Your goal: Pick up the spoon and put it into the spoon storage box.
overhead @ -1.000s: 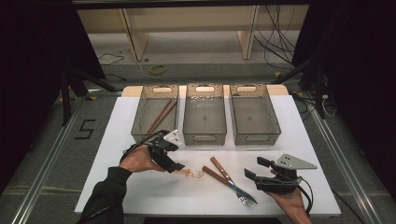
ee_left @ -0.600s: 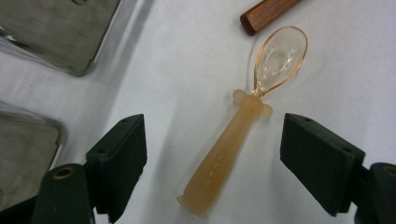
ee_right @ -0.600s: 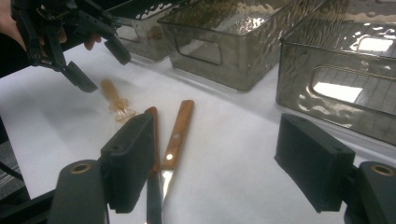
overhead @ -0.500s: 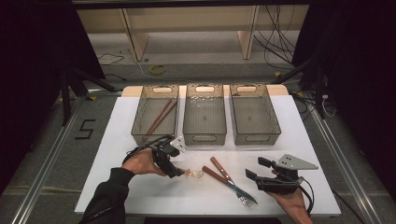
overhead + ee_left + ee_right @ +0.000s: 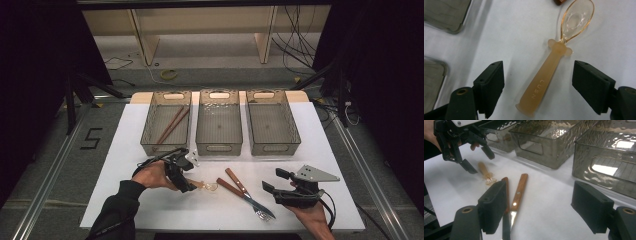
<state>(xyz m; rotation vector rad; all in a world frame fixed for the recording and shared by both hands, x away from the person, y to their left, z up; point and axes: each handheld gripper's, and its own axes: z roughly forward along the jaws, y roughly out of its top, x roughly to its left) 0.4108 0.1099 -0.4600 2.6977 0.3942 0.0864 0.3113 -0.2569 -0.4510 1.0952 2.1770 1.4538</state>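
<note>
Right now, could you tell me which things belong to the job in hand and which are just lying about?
In hand:
translucent orange plastic spoon
left gripper, jaws open astride it, just been closing

Lying about:
wooden-handled knife
wooden-handled fork
brown chopsticks
three smoky plastic bins

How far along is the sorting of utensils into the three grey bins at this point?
Done: a pair of brown chopsticks lies in the left grey bin. In hand: the left gripper, jaws just closing, straddles the translucent orange plastic spoon without touching. Left: the wooden-handled knife and fork remain on the white table.
</note>
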